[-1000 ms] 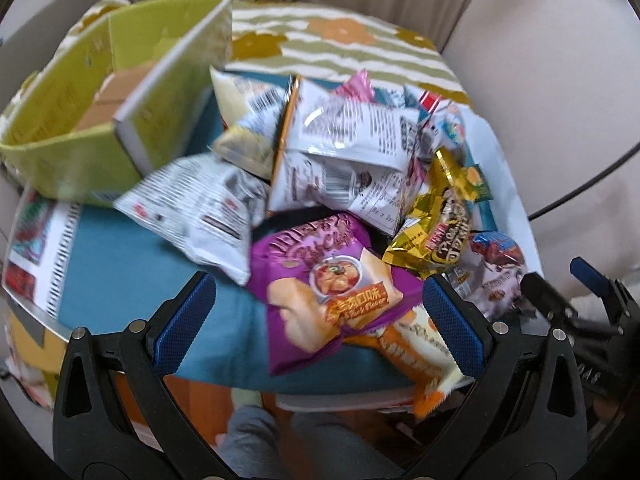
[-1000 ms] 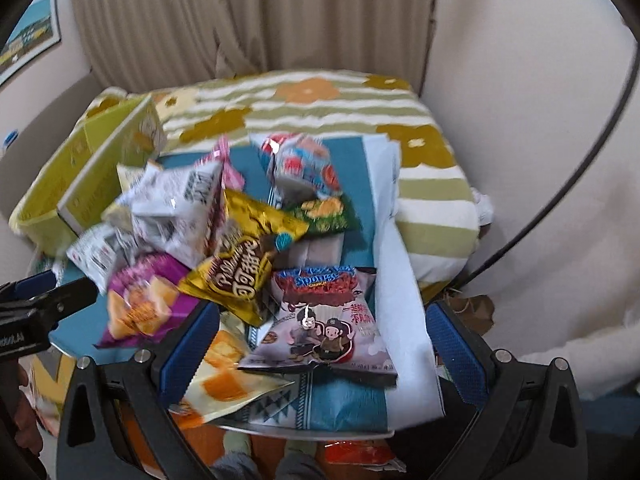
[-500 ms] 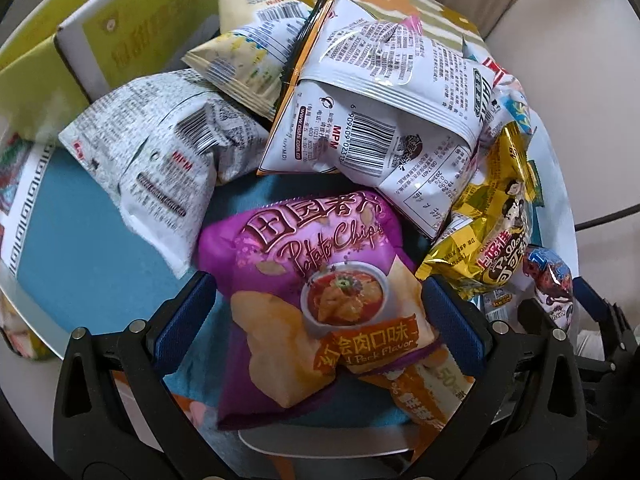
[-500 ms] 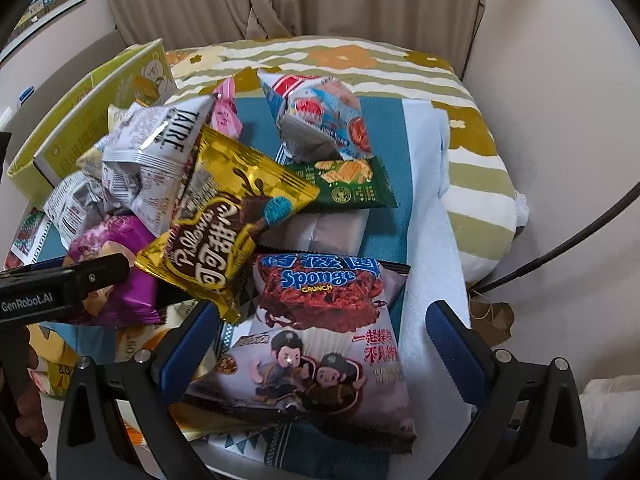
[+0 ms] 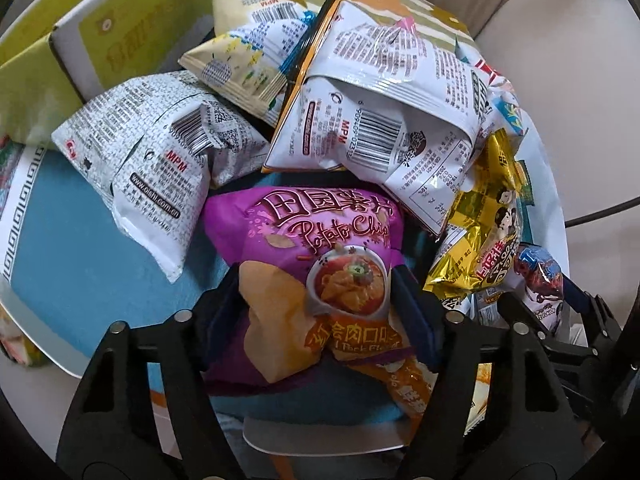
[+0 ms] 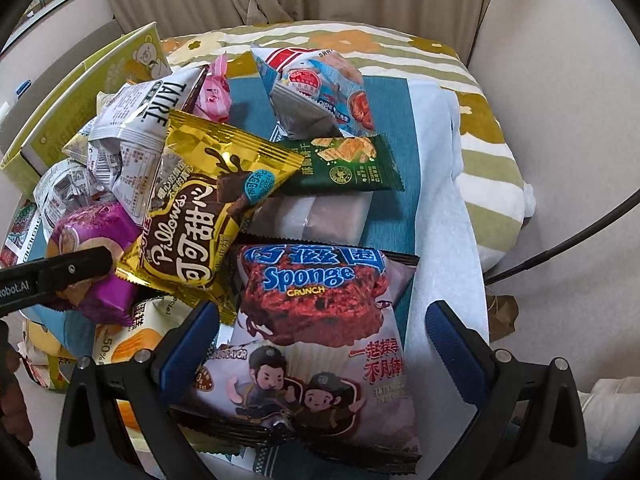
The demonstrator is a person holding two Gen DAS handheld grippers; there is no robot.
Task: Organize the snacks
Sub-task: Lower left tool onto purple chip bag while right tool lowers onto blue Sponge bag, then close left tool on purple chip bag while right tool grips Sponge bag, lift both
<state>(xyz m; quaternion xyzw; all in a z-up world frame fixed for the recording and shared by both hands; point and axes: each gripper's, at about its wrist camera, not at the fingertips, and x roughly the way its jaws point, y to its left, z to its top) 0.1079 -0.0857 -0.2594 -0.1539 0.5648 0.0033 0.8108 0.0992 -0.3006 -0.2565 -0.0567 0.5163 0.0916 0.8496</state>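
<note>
Purple chip bag (image 5: 316, 280), just below the white packets (image 5: 372, 120), is squeezed by the closing left gripper (image 5: 316, 312); grip gently and lift straight, while the right gripper (image 6: 320, 344) straddles the Sponge bag (image 6: 316, 320) with jaws apart.

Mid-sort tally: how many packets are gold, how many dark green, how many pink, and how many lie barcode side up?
Gold packet: 1
Dark green packet: 1
Pink packet: 1
Barcode-up bags: 3
Total: 6
</note>
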